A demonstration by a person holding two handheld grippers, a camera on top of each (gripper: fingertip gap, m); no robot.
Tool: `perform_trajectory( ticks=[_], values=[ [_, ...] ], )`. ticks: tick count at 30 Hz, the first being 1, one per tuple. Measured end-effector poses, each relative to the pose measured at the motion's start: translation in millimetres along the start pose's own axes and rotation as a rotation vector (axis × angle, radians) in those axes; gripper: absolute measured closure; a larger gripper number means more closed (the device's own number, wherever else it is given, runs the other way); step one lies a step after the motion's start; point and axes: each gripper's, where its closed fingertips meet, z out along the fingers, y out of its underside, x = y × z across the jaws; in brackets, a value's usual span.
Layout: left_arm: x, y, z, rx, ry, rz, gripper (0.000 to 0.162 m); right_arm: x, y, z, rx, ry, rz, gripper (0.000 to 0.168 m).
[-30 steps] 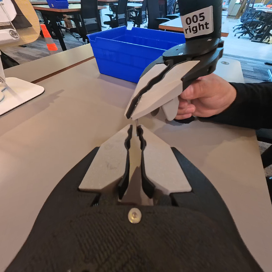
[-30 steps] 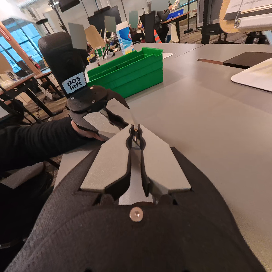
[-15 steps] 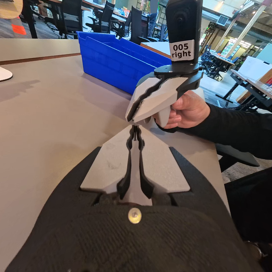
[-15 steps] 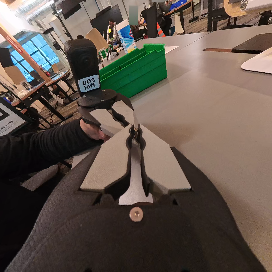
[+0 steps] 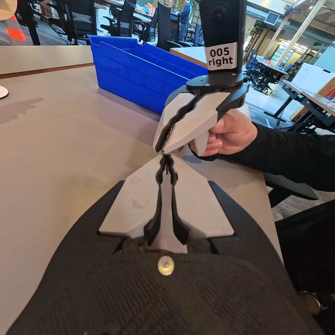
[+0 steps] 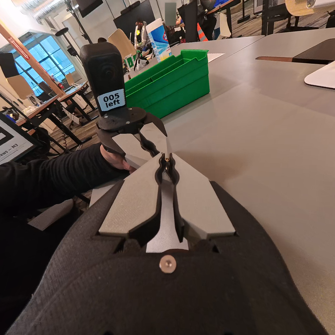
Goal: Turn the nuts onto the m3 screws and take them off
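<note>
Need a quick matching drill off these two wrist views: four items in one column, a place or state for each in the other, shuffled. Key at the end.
Items
1. blue bin
2. green bin
3. screw
4. white base

Places or states
A. pinched in the left gripper tips
B. on the table behind the left gripper
C. on the table behind the right gripper
D. right edge of the right wrist view

Pairs: 1-C, 2-B, 3-A, 4-D

The table (image 5: 63, 145) looks smooth and matt grey; at 12 o'clock the blue bin (image 5: 137, 79) is glossy ribbed plastic. The left gripper (image 5: 166, 159) has grainy matt grey fingers (image 5: 137, 199) with black liners, pinching a shiny metal screw (image 5: 166, 169) (tiny). The green bin (image 6: 170, 87) looks plastic too.
</note>
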Motion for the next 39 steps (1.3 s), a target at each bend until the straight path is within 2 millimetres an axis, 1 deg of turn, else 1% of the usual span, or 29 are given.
perform_trajectory(
  ticks=[2, 4, 10, 12, 15, 18, 20, 22, 24, 27, 31, 34, 37, 39],
  values=[
    [0.3, 1.0, 0.7, -0.007, 0.002, -0.002, 0.159, -1.9, -2.2, -0.4, 0.012, -0.010, 0.000, 0.166],
    [2.0, 0.9, 0.6, -0.006, 0.008, 0.007, 0.162, -2.7, -3.3, -1.2, 0.018, -0.013, 0.000, 0.166],
    [-1.5, -1.3, 0.1, 0.003, -0.041, 0.068, 0.162, -1.2, -5.7, -3.1, 0.037, 0.009, -0.016, 0.165],
    [-7.3, -4.6, -2.3, 0.023, -0.083, 0.089, 0.162, 1.9, -9.2, -6.2, 0.053, 0.055, -0.056, 0.154],
    [-10.9, -8.5, -4.6, 0.050, -0.097, 0.077, 0.162, 2.9, -14.6, -11.0, 0.081, 0.125, -0.158, 0.155],
    [-13.7, -11.3, -5.7, 0.069, -0.122, 0.086, 0.162, -0.6, -16.4, -8.9, 0.104, 0.151, -0.197, 0.156],
    [-13.5, -11.4, -5.1, 0.070, -0.128, 0.090, 0.162, -1.6, -21.5, -9.1, 0.144, 0.172, -0.210, 0.156],
    [-12.9, -10.9, -3.9, 0.065, -0.138, 0.109, 0.162, 0.8, -23.3, -8.4, 0.159, 0.195, -0.193, 0.156],
    [-13.3, -11.6, -3.3, 0.068, -0.156, 0.127, 0.162, 5.2, -19.9, -5.9, 0.144, 0.213, -0.158, 0.159],
    [-15.0, -12.5, -3.4, 0.072, -0.180, 0.143, 0.162, 8.3, -16.6, -4.4, 0.135, 0.230, -0.128, 0.158],
    [-15.1, -12.5, -2.6, 0.070, -0.188, 0.153, 0.162, 2.3, -16.8, -1.0, 0.143, 0.193, -0.117, 0.161],
    [-16.0, -11.7, -1.9, 0.062, -0.206, 0.167, 0.162, 1.7, -15.9, 1.3, 0.144, 0.189, -0.108, 0.161],
    [-12.4, -12.9, -0.8, 0.066, -0.195, 0.181, 0.162, -0.3, -16.7, 3.4, 0.157, 0.173, -0.104, 0.166],
    [-10.2, -13.4, -0.2, 0.068, -0.182, 0.178, 0.162, -4.1, -17.3, 5.9, 0.161, 0.138, -0.110, 0.167]
  ],
)
